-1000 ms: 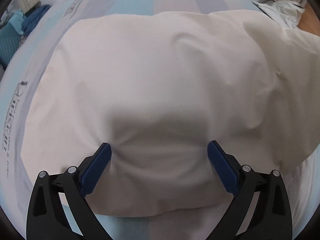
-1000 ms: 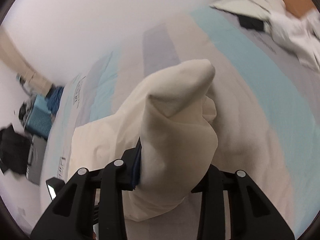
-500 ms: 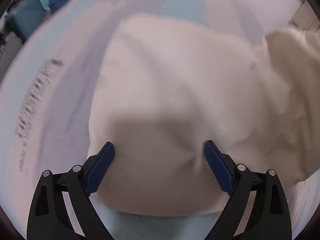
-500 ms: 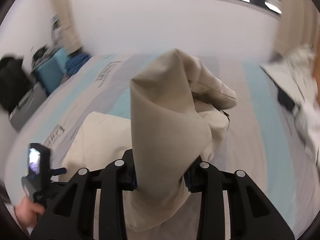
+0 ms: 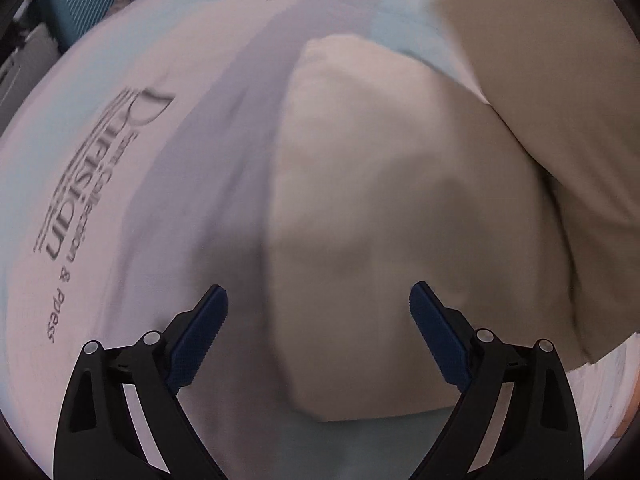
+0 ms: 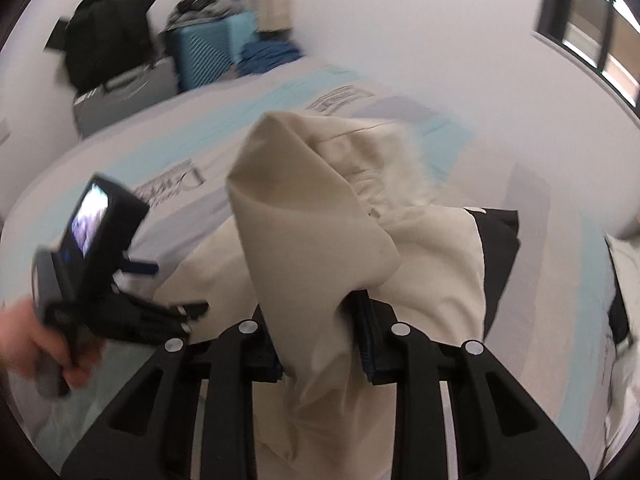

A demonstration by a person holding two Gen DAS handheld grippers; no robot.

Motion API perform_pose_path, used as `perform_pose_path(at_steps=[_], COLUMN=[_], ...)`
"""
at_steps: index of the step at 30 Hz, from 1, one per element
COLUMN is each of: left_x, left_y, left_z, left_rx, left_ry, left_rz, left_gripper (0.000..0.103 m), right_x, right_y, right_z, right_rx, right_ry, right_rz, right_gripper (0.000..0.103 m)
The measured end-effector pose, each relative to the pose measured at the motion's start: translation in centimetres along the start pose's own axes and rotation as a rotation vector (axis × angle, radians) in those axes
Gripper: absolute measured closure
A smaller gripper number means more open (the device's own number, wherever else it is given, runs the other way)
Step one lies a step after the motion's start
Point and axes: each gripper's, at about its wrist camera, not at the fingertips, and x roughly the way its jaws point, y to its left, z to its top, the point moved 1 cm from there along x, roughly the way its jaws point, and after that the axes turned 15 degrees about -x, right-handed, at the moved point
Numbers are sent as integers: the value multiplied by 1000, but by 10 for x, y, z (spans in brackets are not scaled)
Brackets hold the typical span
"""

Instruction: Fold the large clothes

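A large cream coat (image 5: 400, 220) lies on the striped bed sheet (image 5: 180, 140). My left gripper (image 5: 318, 302) hangs open just above it, and the coat's left edge runs between the blue pads (image 5: 212, 312) without touching them. A raised fold of the coat (image 5: 552, 80) hangs at the upper right. In the right wrist view, my right gripper (image 6: 318, 346) is closing its jaws on that lifted fold (image 6: 304, 216), which is pinched between them. The coat's black lining (image 6: 500, 264) and pale fur trim (image 6: 412, 160) show behind. A hand (image 6: 36, 344) holds the left gripper (image 6: 188, 314) at the left.
The pale blue and grey sheet bears printed lettering (image 5: 100, 184). Past the bed's far edge stand a blue suitcase (image 6: 208, 56), a grey box (image 6: 124, 96) and a black garment (image 6: 108, 40). A window (image 6: 592, 32) is at the upper right. More white clothing (image 6: 624, 280) lies at the right.
My right gripper rolled and swung across, carrying the lifted fold over the coat. My left gripper slid toward the coat's left edge and stayed open.
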Motion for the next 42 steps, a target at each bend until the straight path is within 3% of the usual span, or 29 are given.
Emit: perform_pose_path(at_steps=[3, 8, 14, 18, 25, 28, 33, 42], left_x=[16, 19, 10, 25, 43, 35, 9, 21], left_y=[18, 19, 34, 46, 34, 29, 49, 73], left_z=[-7, 2, 19, 32, 38, 30, 45, 45], left_rx=[-41, -38, -12, -28, -14, 7, 26, -11], left_ry=[58, 50, 21, 51, 51, 38, -6, 17], left_rz=[-35, -72, -34, -46, -57, -58, -37, -17], left_gripper=[11, 11, 11, 11, 7, 10, 10, 10], right_x=[11, 15, 10, 10, 17, 19, 15, 23], right_y=[26, 56, 80, 95, 128, 134, 129, 154], right_z=[3, 5, 10, 9, 7, 3, 3, 1], right_rx=[-86, -197, -318, -364, -442, -469, -463, -495], right_ry=[22, 29, 17, 21, 26, 24, 19, 29], right_rz=[24, 58, 92, 111, 168, 185, 189, 223], right_gripper=[80, 80, 81, 82, 84, 85, 86, 88])
